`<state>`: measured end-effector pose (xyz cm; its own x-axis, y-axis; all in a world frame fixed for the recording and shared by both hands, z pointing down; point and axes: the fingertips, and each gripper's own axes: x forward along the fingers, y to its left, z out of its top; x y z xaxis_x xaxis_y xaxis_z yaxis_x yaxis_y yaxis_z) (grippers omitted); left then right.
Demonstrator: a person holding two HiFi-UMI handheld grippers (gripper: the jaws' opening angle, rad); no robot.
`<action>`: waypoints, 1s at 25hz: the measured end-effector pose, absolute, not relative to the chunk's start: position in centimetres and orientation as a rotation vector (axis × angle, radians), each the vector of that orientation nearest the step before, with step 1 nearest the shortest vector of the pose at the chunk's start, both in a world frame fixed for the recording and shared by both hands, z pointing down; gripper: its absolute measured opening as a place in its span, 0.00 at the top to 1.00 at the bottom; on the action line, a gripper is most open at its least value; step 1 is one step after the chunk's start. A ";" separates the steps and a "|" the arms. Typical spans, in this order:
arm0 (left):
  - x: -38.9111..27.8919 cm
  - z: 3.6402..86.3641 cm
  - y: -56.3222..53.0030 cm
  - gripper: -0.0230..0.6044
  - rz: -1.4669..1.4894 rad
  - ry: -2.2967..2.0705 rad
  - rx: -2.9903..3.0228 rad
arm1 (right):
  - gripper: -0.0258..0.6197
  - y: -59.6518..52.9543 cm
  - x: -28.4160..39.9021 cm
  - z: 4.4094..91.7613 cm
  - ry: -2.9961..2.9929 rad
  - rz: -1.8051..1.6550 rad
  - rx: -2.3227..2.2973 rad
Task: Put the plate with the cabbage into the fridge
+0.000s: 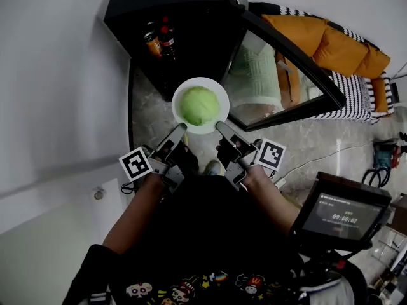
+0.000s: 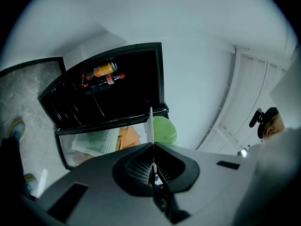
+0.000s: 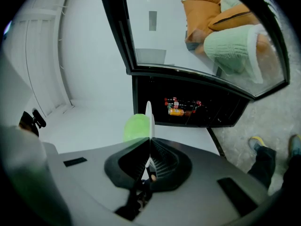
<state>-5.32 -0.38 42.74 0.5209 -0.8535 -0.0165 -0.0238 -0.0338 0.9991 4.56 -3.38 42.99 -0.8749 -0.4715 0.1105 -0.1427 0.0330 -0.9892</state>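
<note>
I hold the white plate (image 1: 222, 96) level just in front of the open fridge (image 1: 197, 24). The left gripper (image 1: 180, 128) and right gripper (image 1: 220, 126) are each clamped on the rim farthest from the fridge. Plate contents: one green cabbage (image 1: 199, 105). Fridge contents: bottles (image 1: 159, 40).

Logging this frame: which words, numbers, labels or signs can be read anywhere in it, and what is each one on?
"00:00:02": timer on the screen at the head view's lower right; the last digits are uncertain.
Small line above that timer: too small to read.
Labels on the bottles in the fridge: too blurred to read.
Marker cubes: black-and-white square patterns only, no words.
</note>
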 end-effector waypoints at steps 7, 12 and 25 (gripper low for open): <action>-5.2 43.1 -0.4 0.95 -0.783 -0.796 1.451 | 0.94 -3.3 4.8 43.4 2.051 -1.930 -0.660; -5.2 43.1 -0.4 0.95 -0.778 -0.799 1.451 | 0.94 -3.2 4.8 43.5 2.048 -1.931 -0.657; -5.1 42.9 -0.5 0.95 -0.755 -0.800 1.456 | 0.94 -3.3 4.9 43.3 2.038 -1.926 -0.660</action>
<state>-5.10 -0.53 42.89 0.5452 -0.8382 0.0114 -0.0376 -0.0109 0.9992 4.86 -3.27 43.29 -0.8628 -0.4914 0.1186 -0.1462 0.0180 -0.9891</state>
